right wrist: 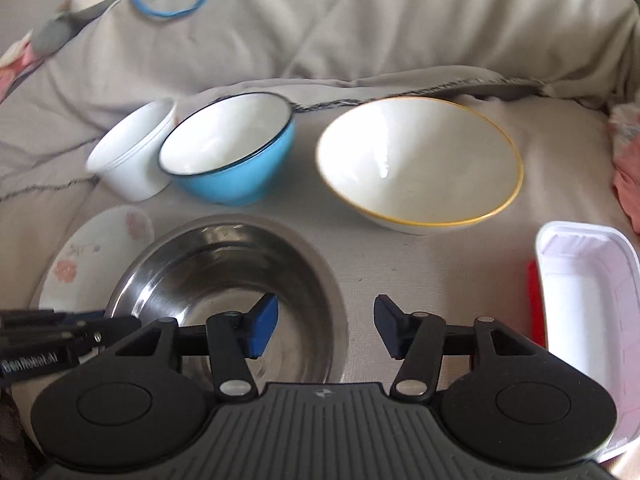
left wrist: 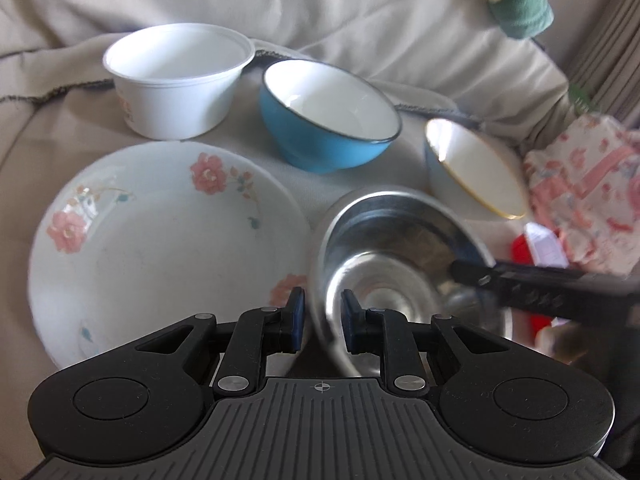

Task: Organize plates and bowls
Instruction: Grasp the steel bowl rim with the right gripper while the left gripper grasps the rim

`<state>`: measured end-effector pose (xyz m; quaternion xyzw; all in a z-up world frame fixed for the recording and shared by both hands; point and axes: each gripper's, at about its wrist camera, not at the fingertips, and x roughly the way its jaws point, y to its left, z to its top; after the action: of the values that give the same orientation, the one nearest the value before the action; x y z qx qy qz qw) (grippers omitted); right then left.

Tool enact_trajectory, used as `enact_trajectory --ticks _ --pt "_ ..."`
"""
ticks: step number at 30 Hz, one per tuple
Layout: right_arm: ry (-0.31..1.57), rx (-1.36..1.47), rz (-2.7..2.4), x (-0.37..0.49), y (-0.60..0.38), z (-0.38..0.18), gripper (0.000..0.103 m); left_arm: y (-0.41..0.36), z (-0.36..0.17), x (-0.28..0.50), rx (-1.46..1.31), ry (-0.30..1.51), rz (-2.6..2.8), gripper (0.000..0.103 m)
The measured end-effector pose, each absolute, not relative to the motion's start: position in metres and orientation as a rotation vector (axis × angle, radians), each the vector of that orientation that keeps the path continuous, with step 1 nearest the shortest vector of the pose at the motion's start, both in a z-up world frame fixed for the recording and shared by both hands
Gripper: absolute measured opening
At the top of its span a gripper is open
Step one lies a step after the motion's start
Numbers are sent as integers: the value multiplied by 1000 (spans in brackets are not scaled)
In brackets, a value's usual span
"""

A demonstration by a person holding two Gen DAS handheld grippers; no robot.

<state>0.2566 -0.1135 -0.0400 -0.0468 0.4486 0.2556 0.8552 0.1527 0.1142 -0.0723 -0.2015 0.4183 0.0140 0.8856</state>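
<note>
My left gripper (left wrist: 322,322) is shut on the near left rim of a steel bowl (left wrist: 400,256), one pad inside and one outside. The steel bowl also shows in the right wrist view (right wrist: 224,264). My right gripper (right wrist: 326,330) is open and straddles the bowl's right rim, left pad inside, right pad outside. A white floral plate (left wrist: 160,248) lies left of the steel bowl. Behind stand a white plastic bowl (left wrist: 180,80), a blue bowl (left wrist: 328,120) and a gold-rimmed white bowl (right wrist: 420,160).
Everything rests on a beige cloth-covered cushion (left wrist: 360,20). A white rectangular tray (right wrist: 588,320) on a red object (right wrist: 534,304) lies at the right. Pink floral fabric (left wrist: 588,184) is bunched beyond it. A green cloth (left wrist: 520,4) hangs at the back.
</note>
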Motion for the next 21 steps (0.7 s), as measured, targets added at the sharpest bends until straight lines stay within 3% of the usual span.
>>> enact_trajectory --ticks 3,10,17,21 --pt "968 -40 568 260 -115 -47 46 107 -69 150 -410 875 16 23" --pt "1007 96 556 239 -149 -56 46 91 -73 137 -425 1022 -71 24" --pt "1023 76 533 236 -155 -63 45 92 -97 155 -501 1029 -84 24" --pt "995 33 526 229 -147 -46 44 89 -74 147 -444 958 -93 26"
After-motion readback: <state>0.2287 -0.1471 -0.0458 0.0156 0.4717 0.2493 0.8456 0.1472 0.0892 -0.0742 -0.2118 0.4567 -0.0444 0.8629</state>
